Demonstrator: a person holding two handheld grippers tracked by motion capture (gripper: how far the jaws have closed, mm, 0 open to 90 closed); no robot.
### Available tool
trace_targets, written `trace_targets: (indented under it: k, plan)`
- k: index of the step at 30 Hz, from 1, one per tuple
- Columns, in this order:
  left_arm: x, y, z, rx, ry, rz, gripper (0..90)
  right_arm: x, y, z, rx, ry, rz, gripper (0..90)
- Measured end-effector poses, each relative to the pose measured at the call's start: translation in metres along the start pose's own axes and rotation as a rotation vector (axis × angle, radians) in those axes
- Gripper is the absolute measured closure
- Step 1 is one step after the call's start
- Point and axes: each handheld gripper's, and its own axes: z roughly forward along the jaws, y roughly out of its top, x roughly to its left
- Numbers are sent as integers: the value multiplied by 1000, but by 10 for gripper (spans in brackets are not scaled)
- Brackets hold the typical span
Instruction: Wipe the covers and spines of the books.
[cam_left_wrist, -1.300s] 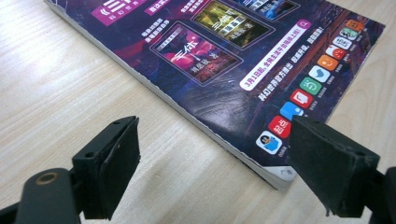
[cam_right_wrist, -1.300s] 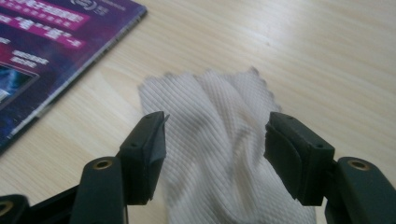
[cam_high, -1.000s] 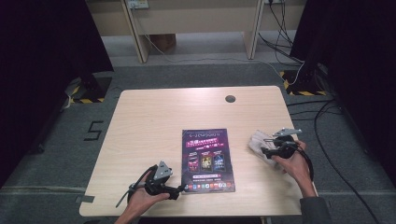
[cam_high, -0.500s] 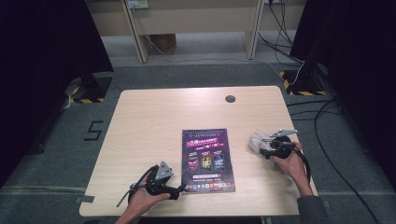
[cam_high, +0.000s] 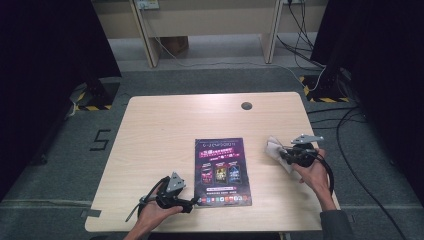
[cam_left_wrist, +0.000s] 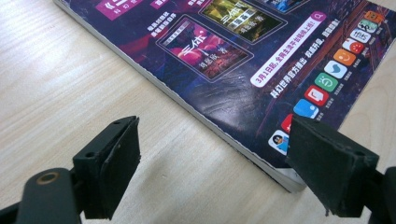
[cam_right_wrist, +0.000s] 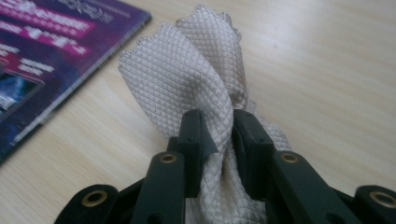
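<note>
**A:** Where is the cloth (cam_high: 275, 150)?

**B:** On the table (cam_high: 165, 130), at about three o'clock from the magazine (cam_high: 222, 170), bunched between the jaws of the right gripper (cam_high: 286, 156). Those jaws have just been closing, and in the right gripper view the pads (cam_right_wrist: 198, 135) pinch the waffle-weave fabric into a narrow fold.

**A:** And the left gripper (cam_high: 196, 202)?

**B:** Its jaws stand wide apart with nothing held. It rests at about seven o'clock from the magazine, pointing at the near corner.

cloth (cam_right_wrist: 187, 79): off-white, diamond weave
booklet (cam_high: 223, 170): purple cover, coloured icons
tabletop (cam_high: 165, 130): pale wood grain
</note>
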Motion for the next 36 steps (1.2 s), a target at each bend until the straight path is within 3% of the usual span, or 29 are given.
trace_targets:
  k: [6, 11, 18, 26, 36]
  plan:
    - [-3, 2, 4, 3, 3, 10, 173, 16, 16, -6, -48, 20, -34, 743]
    - [-5, 2, 8, 26, 11, 28, 188, 34, 32, 2, -60, 54, -75, 743]
    - [-6, 2, 9, 35, 18, 36, 199, 58, 55, 26, -47, 96, -129, 743]
    - [-7, 1, 10, 44, 20, 24, 200, 82, 77, 61, -8, 112, -169, 740]
    - [-7, 2, 10, 46, 25, 30, 198, 92, 81, 94, 48, 112, -175, 739]
